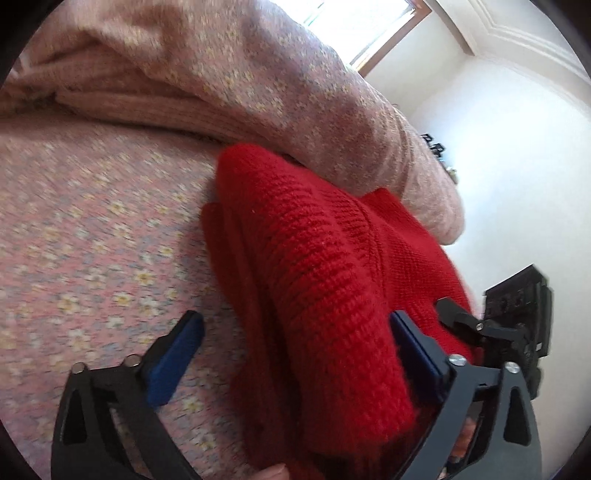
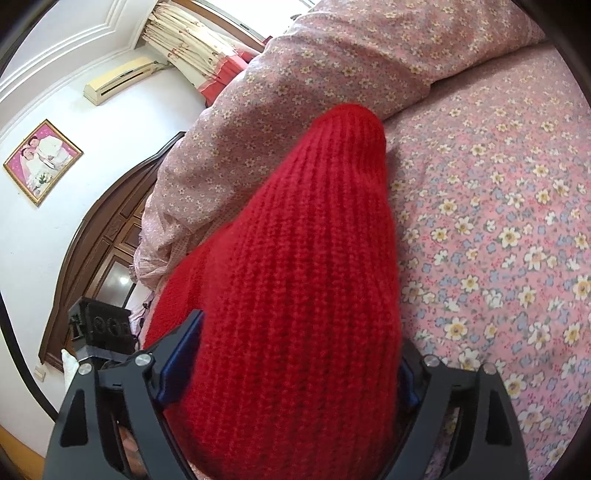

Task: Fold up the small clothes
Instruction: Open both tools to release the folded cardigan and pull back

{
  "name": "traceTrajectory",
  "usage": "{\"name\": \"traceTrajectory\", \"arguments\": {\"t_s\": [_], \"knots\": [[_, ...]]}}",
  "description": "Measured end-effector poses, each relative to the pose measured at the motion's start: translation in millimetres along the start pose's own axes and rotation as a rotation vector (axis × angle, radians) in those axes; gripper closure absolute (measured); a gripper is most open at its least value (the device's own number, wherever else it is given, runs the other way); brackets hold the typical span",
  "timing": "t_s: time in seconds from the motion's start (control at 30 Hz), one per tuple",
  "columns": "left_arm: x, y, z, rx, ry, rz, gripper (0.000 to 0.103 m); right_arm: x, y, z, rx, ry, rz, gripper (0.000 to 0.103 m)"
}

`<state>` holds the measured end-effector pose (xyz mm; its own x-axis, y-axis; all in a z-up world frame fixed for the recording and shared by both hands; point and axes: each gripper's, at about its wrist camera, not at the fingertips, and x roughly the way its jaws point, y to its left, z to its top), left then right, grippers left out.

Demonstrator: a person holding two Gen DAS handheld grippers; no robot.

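Observation:
A red knitted garment (image 1: 314, 258) lies bunched on the floral pink bedsheet (image 1: 92, 221). In the left wrist view my left gripper (image 1: 295, 332) stands wide open, its right blue pad against the red knit, its left pad (image 1: 173, 358) over the sheet. The other gripper's black body (image 1: 517, 314) shows at the right edge. In the right wrist view the red garment (image 2: 295, 277) fills the space between the fingers of my right gripper (image 2: 301, 354). Its jaws stand wide apart with the thick knit between them, the blue pads (image 2: 181, 362) touching the fabric's sides.
A floral pink quilt (image 2: 314, 74) is heaped behind the garment. A dark wooden headboard (image 2: 96, 240), a white wall with a framed photo (image 2: 40, 162), an air conditioner (image 2: 118, 79) and curtains (image 2: 192, 44) lie to the left. A bright window (image 1: 362, 26) shows in the left wrist view.

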<state>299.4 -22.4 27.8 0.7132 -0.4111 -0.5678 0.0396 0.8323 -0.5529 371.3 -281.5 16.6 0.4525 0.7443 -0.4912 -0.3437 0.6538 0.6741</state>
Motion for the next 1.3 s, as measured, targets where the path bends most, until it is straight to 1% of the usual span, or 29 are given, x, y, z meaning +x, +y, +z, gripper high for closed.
{"name": "traceTrajectory", "arguments": {"t_s": [0.07,0.17,0.2,0.23,0.3,0.37,0.47,0.53,0.63,0.73,0.8,0.83,0.9,0.93,1.03,1.13,1.2,1.23,1.3], "knots": [[-7.2,-3.7,-0.8,0.024,-0.007,0.035,0.004,-1.3,2.6,2.0,0.005,0.006,-0.016,0.012],[-19.3,-13.1,-2.7,0.063,-0.004,0.064,0.004,-6.2,6.9,3.6,-0.004,0.004,-0.048,0.011],[-26.3,-17.1,-2.8,0.089,-0.017,0.096,0.004,-9.3,10.0,2.9,-0.013,-0.009,-0.070,0.011],[-35.2,-22.3,-3.0,0.119,-0.043,0.129,0.004,-15.2,15.2,1.2,-0.034,-0.036,-0.107,0.011],[-51.5,-36.2,-2.4,0.166,-0.080,0.165,0.004,-29.0,27.4,-4.0,-0.084,-0.102,-0.158,0.010],[-66.6,-47.3,-2.5,0.194,-0.119,0.178,0.004,-44.0,38.0,-7.9,-0.127,-0.165,-0.181,0.010],[-92.3,-67.1,-5.7,0.229,-0.190,0.185,0.004,-72.9,55.9,-13.8,-0.193,-0.277,-0.141,0.009],[-110.4,-83.3,-9.7,0.264,-0.233,0.189,0.004,-95.4,74.0,-22.3,-0.254,-0.368,-0.118,0.005],[-136.6,-104.7,-18.7,0.334,-0.293,0.196,0.004,-118.1,101.6,-36.5,-0.358,-0.438,-0.139,0.000],[-154.2,-121.2,-27.8,0.383,-0.333,0.184,0.004,-137.6,129.0,-56.5,-0.469,-0.472,-0.178,0.000],[-155.9,-124.8,-30.3,0.405,-0.321,0.166,0.004,-142.4,142.3,-62.5,-0.503,-0.472,-0.218,0.000],[-155.8,-125.1,-30.1,0.417,-0.311,0.165,0.004,-145.2,149.3,-62.6,-0.514,-0.456,-0.268,0.000],[-156.0,-126.3,-29.7,0.427,-0.298,0.188,0.004,-150.6,154.2,-57.5,-0.505,-0.421,-0.339,0.000],[-159.5,-127.9,-31.2,0.428,-0.301,0.195,0.004,-156.0,155.6,-57.9,-0.493,-0.421,-0.344,0.000],[-171.8,-131.9,-39.6,0.419,-0.320,0.168,0.004,-176.4,157.2,-55.6,-0.431,-0.437,-0.348,0.000],[-163.9,-131.0,-49.0,0.412,-0.311,0.184,0.004,-186.0,157.7,-65.2,-0.396,-0.470,-0.395,0.000],[-151.9,-129.0,-55.1,0.423,-0.285,0.205,0.004,-182.2,158.5,-74.2,-0.417,-0.475,-0.438,0.000],[-145.4,-128.2,-58.2,0.436,-0.271,0.209,0.004,-176.2,160.2,-82.1,-0.453,-0.478,-0.478,0.000],[-131.8,-121.2,-63.1,0.438,-0.244,0.216,0.004,-167.8,162.4,-90.7,-0.511,-0.468,-0.517,0.000]]}}
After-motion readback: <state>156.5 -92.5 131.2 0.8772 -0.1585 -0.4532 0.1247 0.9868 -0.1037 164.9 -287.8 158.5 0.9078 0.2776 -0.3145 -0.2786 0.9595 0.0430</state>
